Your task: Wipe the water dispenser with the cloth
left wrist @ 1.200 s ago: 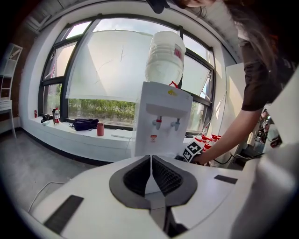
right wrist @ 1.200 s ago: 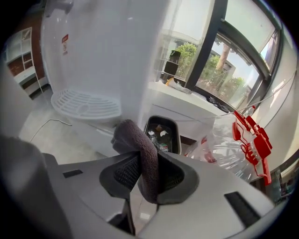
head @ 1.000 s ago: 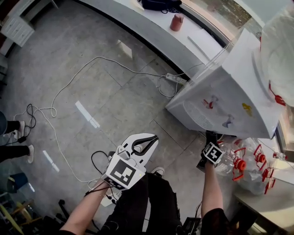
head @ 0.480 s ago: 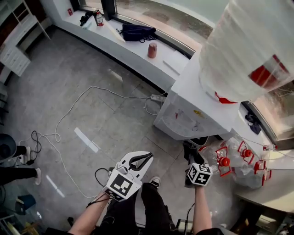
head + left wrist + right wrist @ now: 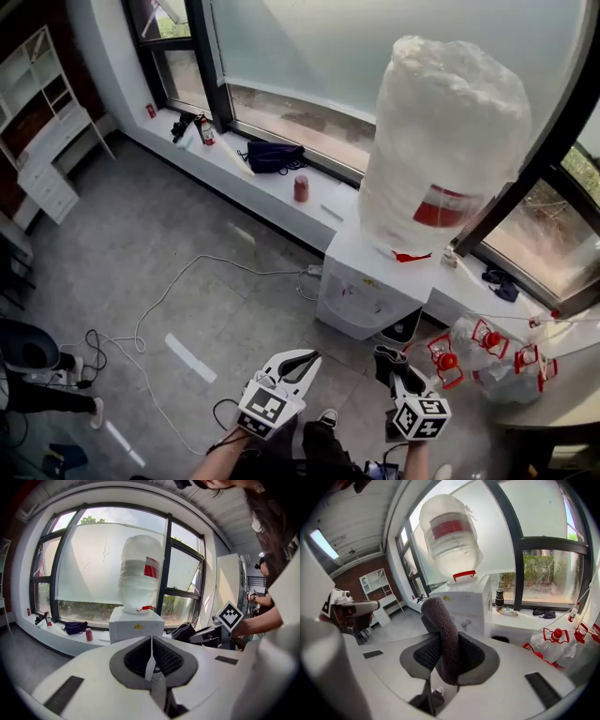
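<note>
The white water dispenser (image 5: 361,298) stands by the window with a large wrapped bottle (image 5: 441,150) on top. My right gripper (image 5: 394,370) is low in the head view, in front of the dispenser's base and short of it, shut on a dark grey cloth (image 5: 384,358). In the right gripper view the cloth (image 5: 440,620) sticks up between the jaws, with the dispenser (image 5: 471,604) behind it. My left gripper (image 5: 305,361) hangs to the left, shut and holding nothing. The left gripper view shows that gripper (image 5: 151,641) pointing at the dispenser (image 5: 136,625).
A grey window sill (image 5: 253,183) carries a red can (image 5: 301,187) and a dark bag (image 5: 274,155). Empty bottles with red caps (image 5: 487,352) lie right of the dispenser. A white cable (image 5: 187,281) and a power strip trail over the floor. White shelves (image 5: 47,159) stand far left.
The head view has swung upward, bringing the whole bottle and the window into sight. Both grippers now sit lower in the frame, farther from the dispenser. The cloth stays gripped.
</note>
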Demonstrator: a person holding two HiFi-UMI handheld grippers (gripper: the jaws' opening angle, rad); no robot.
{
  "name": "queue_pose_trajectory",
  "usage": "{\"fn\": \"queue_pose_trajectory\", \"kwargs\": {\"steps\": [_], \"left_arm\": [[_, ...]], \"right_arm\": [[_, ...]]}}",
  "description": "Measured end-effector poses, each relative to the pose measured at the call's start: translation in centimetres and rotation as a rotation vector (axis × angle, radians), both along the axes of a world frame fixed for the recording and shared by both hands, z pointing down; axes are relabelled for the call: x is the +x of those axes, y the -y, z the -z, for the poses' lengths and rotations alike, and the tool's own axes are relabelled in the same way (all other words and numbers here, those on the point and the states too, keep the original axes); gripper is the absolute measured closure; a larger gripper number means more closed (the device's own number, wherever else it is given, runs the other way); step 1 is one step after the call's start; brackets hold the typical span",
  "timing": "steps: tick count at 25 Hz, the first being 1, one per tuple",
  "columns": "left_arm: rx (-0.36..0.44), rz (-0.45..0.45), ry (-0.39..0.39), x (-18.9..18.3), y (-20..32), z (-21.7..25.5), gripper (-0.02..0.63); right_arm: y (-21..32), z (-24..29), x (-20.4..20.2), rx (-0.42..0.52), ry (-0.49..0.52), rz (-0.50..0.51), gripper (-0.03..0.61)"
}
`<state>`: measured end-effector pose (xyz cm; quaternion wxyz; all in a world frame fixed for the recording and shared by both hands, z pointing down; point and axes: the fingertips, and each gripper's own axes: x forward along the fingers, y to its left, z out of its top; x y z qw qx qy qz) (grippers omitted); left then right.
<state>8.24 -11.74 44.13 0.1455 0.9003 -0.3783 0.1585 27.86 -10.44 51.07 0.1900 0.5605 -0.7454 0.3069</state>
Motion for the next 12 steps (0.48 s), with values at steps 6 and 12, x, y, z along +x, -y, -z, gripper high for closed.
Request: {"fn": "queue_pose_trajectory", "kwargs": {"steps": [6, 12], "left_arm": [[0.017, 0.03, -0.023, 1.0, -3.5, 4.7, 0.594], [0.032, 0.088, -0.017, 1.2, -7.6, 7.6, 0.594]], "right_arm": [[-3.6, 6.7, 0.3, 0.057, 0.051, 0.016, 0.472], [-6.5, 9.9, 0.8, 0.103, 0.074, 0.051, 0.472]]}}
